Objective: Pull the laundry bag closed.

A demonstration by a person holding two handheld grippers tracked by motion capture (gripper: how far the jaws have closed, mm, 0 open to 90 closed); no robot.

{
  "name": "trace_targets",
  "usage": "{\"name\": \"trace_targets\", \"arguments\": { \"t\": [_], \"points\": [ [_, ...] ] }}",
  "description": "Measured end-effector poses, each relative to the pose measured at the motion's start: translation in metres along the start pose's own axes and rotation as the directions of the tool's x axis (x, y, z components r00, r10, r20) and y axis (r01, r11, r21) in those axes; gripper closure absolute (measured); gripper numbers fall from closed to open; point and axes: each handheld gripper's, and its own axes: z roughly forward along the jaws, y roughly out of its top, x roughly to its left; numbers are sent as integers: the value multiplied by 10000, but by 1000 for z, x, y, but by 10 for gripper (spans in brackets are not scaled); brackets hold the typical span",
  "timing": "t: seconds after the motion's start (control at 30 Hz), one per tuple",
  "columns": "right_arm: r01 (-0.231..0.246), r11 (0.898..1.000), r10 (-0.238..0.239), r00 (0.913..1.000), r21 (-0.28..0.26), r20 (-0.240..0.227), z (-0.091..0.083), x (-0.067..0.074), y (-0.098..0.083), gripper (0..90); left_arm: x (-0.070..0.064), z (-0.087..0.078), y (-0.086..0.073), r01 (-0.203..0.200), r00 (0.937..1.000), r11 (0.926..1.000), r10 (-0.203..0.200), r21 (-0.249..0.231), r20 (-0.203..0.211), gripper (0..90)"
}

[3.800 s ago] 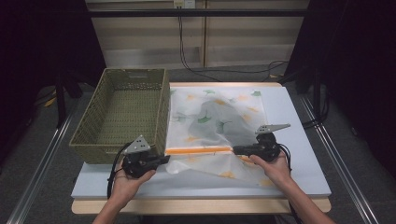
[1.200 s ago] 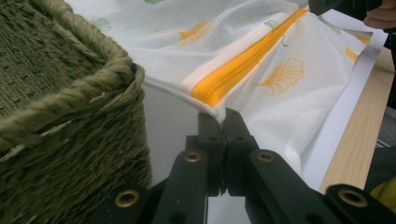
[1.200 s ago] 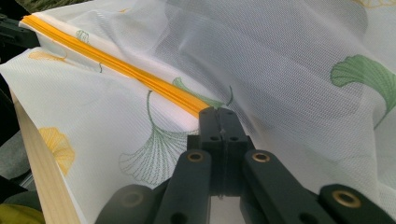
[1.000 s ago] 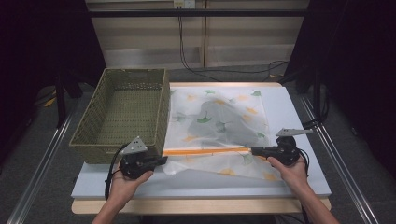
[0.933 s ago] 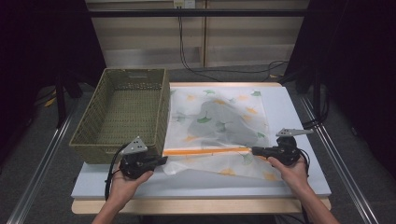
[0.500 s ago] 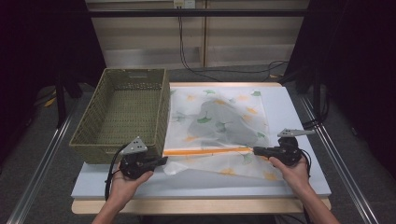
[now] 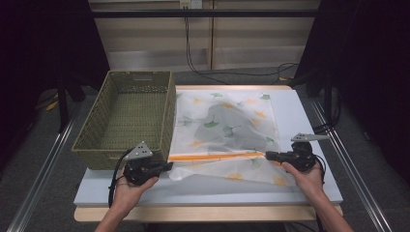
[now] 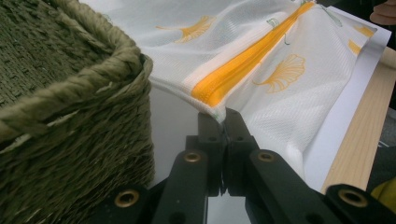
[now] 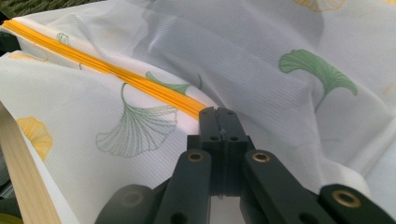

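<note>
The white mesh bag point(image 7: 227, 130) fills the centre of the high view, beside the empty woven basket point(image 7: 126, 116) at left. It looks light, limp and thin, best pinched along its orange zipper band point(image 7: 217, 156). The left gripper point(image 7: 167, 166) and right gripper point(image 7: 267, 155) are clamped on that band's ends.

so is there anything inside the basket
No, the high view shows the basket with its woven floor bare, while the mesh bag lies beside it on the table.
</note>
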Motion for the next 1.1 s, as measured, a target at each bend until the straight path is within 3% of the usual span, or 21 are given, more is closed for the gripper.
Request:
{"name": "trace_targets", "arguments": {
  "t": [0.3, 0.57, 1.1],
  "points": [
    [-209, 9998, 209, 9998, -68, -55, -6, 0, -1, 900, 2, 1, 3, -71, 9999, 9999, 73, -98, 143, 882],
    [-136, 9997, 132, 9998, 186, 165, -1, -1, 0, 900, 0, 0, 3, -45, 10000, 9999, 45, -103, 49, 881],
    [-326, 9993, 332, 9989, -176, 335, -14, -11, -9, 900, 0, 1, 1, -30, 10000, 10000, 30, -28, 81, 882]
  ]
}}
